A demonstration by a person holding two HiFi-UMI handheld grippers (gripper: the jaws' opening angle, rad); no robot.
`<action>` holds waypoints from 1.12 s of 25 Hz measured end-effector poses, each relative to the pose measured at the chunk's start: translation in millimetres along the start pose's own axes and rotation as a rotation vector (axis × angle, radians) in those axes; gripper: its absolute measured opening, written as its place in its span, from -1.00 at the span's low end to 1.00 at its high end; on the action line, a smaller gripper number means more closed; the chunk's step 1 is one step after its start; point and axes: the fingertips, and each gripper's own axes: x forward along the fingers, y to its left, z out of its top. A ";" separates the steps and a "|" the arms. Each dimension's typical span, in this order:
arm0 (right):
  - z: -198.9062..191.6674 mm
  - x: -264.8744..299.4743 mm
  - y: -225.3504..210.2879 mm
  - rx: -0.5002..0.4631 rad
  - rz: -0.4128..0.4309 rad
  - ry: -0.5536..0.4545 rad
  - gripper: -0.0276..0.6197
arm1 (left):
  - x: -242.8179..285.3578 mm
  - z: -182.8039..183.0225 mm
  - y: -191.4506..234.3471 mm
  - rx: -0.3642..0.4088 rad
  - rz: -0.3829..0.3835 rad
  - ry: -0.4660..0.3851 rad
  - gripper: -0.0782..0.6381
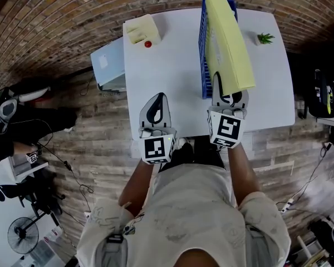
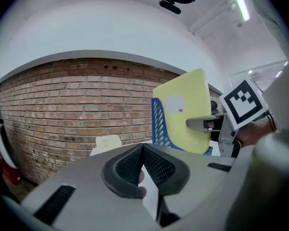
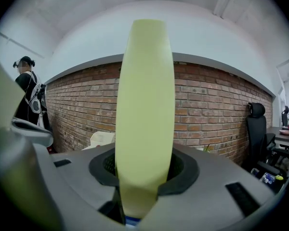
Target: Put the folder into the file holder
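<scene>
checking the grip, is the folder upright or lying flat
Upright, on edge: the right gripper clamps the yellow folder, which stands tall in the left gripper view.

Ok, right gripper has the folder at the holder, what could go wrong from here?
1. The right gripper grips the folder by its near edge only, so it may tilt or slip.
2. Nothing steadies the holder: the left gripper is shut, empty and apart from it, so a folder edge catching on the blue wall could push or tip it.
</scene>
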 end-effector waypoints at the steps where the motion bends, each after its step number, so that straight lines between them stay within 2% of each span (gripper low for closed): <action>1: -5.2 0.3 0.0 0.001 0.001 0.013 -0.38 | 0.4 0.1 -1.1 0.000 -0.002 0.000 -0.76; 7: -28.9 -0.5 0.4 -0.012 -0.003 0.038 -0.37 | 1.1 -2.8 -3.8 0.007 -0.013 0.007 -0.76; 20: -23.7 1.0 6.1 -0.007 0.000 0.018 -0.35 | 0.6 -8.3 -10.0 -0.008 -0.032 0.009 -0.76; 28: -24.3 1.2 7.9 -0.003 0.003 0.021 -0.25 | -0.7 -5.2 -5.2 -0.007 -0.028 0.000 -0.76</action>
